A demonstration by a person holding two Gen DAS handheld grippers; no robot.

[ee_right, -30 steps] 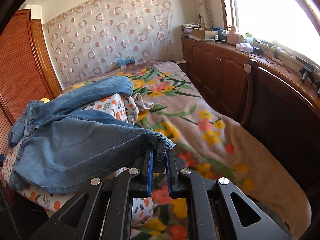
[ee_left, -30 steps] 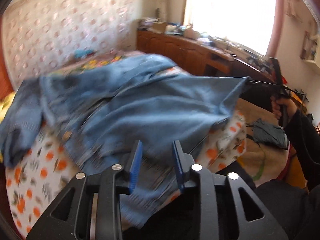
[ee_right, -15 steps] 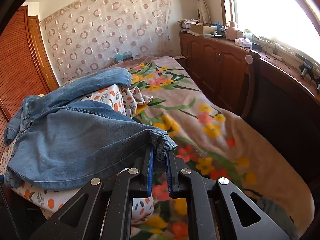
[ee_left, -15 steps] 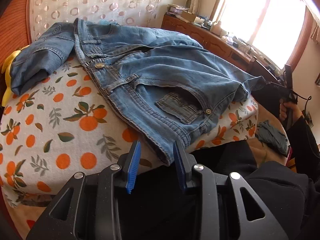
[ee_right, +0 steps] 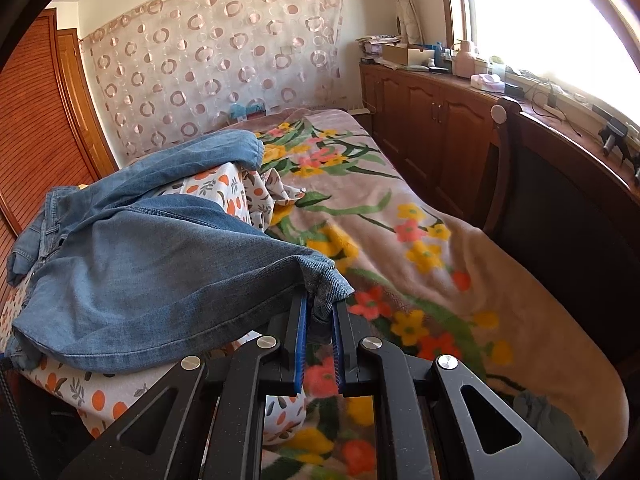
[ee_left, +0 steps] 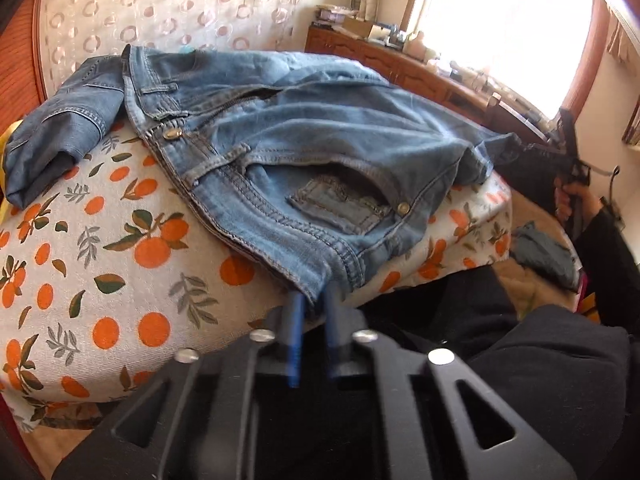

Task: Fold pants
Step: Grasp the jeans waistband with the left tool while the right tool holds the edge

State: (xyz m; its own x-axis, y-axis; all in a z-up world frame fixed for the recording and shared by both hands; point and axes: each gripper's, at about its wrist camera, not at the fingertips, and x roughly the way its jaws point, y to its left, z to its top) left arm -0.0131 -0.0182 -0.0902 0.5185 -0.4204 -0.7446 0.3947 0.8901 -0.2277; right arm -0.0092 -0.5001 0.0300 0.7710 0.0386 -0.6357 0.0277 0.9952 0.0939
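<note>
— Left wrist view: left gripper [ee_left: 314, 304] just closing, pinching jeans [ee_left: 304, 152] at waistband corner, on orange-print cushion [ee_left: 100, 248]?
— Yes. Right gripper [ee_right: 320, 312] clamped on hem, off cushion's edge.

No readable text, label, brand, number or sign anywhere in either view.
</note>
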